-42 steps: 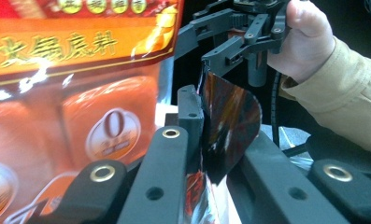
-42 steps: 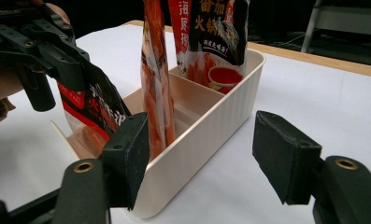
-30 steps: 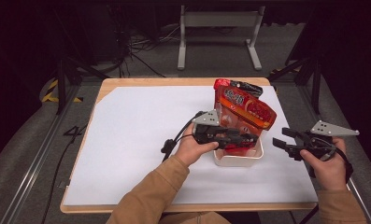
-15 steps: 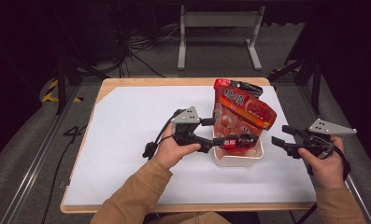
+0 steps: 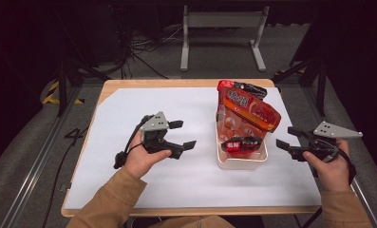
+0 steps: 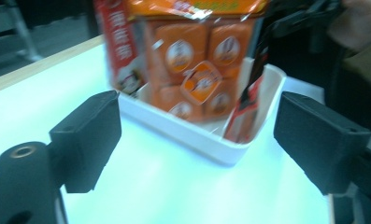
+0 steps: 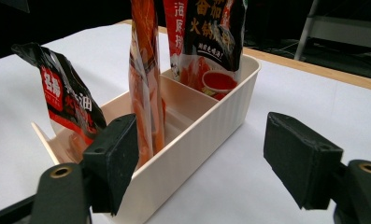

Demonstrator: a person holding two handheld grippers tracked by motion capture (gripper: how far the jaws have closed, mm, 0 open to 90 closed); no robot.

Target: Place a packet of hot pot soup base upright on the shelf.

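A cream divided bin (image 5: 243, 165) stands right of the table's middle. An orange snack packet (image 5: 252, 114) and a red sauce packet (image 5: 238, 87) lean in it, and a small black-and-red packet (image 5: 240, 144) stands in its near compartment. My left gripper (image 5: 183, 134) hovers left of the bin, apart from it. Its jaws have just been opening and nothing is between them. In the left gripper view the bin (image 6: 206, 147) lies ahead of the spread pads (image 6: 87, 140). My right gripper (image 5: 289, 137) waits just right of the bin; its jaws have also just been opening, with nothing between them.
A white sheet (image 5: 129, 109) covers the wooden table. The sheet's left half is bare. A metal stand (image 5: 221, 28) and cables lie on the floor beyond the far edge. In the right gripper view the bin's ribbed wall (image 7: 192, 144) is close in front.
The left gripper has pulled back leftward from the bin with its jaws spreading, leaving the small black-and-red packet in the near compartment. The right hand has stayed put.
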